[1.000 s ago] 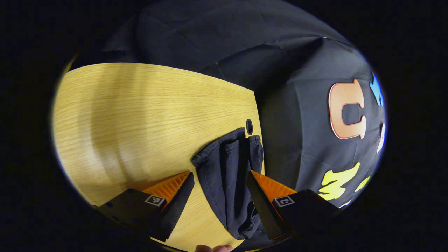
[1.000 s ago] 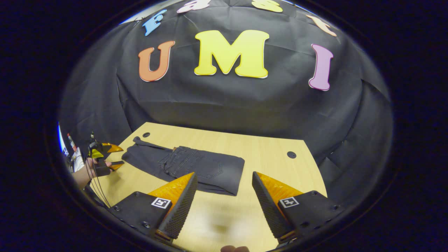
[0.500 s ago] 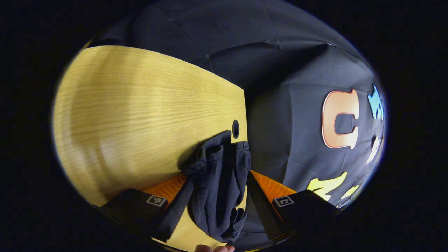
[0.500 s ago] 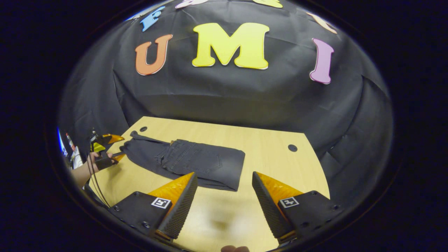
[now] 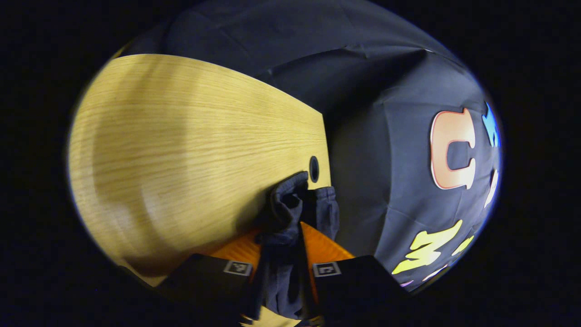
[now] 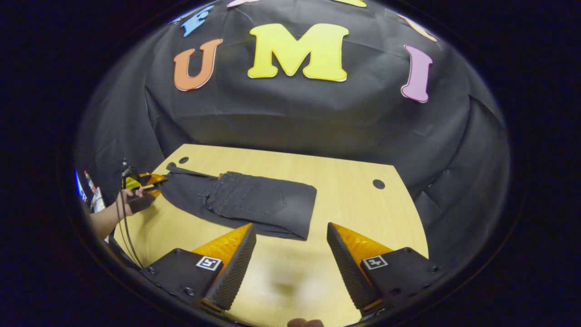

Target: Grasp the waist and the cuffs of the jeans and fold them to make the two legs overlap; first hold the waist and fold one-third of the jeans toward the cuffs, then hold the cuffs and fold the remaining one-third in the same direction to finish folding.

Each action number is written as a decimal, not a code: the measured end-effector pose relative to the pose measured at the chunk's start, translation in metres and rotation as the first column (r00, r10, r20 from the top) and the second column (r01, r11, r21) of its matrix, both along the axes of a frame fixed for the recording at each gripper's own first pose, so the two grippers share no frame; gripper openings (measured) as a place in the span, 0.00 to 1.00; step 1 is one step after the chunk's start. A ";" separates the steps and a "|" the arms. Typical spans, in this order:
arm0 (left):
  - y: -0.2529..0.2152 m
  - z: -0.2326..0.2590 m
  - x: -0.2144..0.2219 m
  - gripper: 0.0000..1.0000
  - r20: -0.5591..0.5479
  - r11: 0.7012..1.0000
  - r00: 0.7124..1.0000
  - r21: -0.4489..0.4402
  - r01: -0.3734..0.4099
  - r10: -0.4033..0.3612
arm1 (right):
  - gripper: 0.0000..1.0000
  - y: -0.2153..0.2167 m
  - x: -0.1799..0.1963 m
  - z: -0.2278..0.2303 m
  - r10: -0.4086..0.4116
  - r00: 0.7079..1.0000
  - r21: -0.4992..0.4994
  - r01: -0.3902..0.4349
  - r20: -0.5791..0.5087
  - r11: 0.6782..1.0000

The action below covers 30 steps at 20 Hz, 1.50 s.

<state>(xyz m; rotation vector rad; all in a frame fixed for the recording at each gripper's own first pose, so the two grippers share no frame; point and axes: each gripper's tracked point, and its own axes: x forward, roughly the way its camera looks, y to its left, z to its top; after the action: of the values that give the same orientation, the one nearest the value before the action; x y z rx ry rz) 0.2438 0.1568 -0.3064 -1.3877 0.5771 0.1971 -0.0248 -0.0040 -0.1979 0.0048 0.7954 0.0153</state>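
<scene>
In the left gripper view, the left gripper (image 5: 297,254) is right up close. Its two orange fingers (image 5: 238,252) are pressed together on the cuffs (image 5: 290,213) of the jeans. The dark cloth is bunched up between them. I think the cuffs are held this tight so they will not slip when they are lifted and carried over for the last fold. Just past the cuffs is a small round hole (image 5: 313,169) in the worktop (image 5: 181,150), close to its edge.

In the right gripper view, the right gripper (image 6: 290,259) hangs over the bare near part of the worktop. Its fingers are wide apart and hold nothing. It looks like it is waiting out of the way.

Farther off lie the jeans (image 6: 254,204), flat on the worktop. The waist end looks already folded over, so the cuffs' fold seems to be what is left.

There are no boxes or bins here.
</scene>
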 end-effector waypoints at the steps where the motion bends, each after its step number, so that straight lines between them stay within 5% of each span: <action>1: 0.000 0.000 0.000 0.24 -0.001 1.000 1.000 0.000 0.001 -0.001 | 0.94 -0.001 -0.002 0.000 -0.004 1.000 0.003 0.004 -0.002 1.000; 7: -0.005 0.027 -0.002 0.09 0.060 1.000 0.998 0.010 0.020 -0.020 | 0.96 -0.011 -0.007 0.010 -0.032 0.999 -0.008 0.033 0.042 0.999; 17: -0.047 0.130 -0.007 0.06 0.237 0.968 0.959 0.229 0.102 -0.157 | 0.94 -0.033 -0.036 0.030 -0.057 0.992 0.025 0.054 0.113 0.998; 30: -0.199 0.236 -0.026 0.06 0.315 0.836 0.848 0.495 0.236 -0.426 | 0.94 -0.104 -0.073 0.041 -0.167 0.969 0.115 0.148 0.180 0.982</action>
<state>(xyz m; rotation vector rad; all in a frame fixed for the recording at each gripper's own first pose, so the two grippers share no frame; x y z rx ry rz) 0.2182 -0.0420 -0.0706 -0.8246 0.3787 -0.2479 -0.0975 -0.1082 -0.1570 0.1604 0.6012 -0.0934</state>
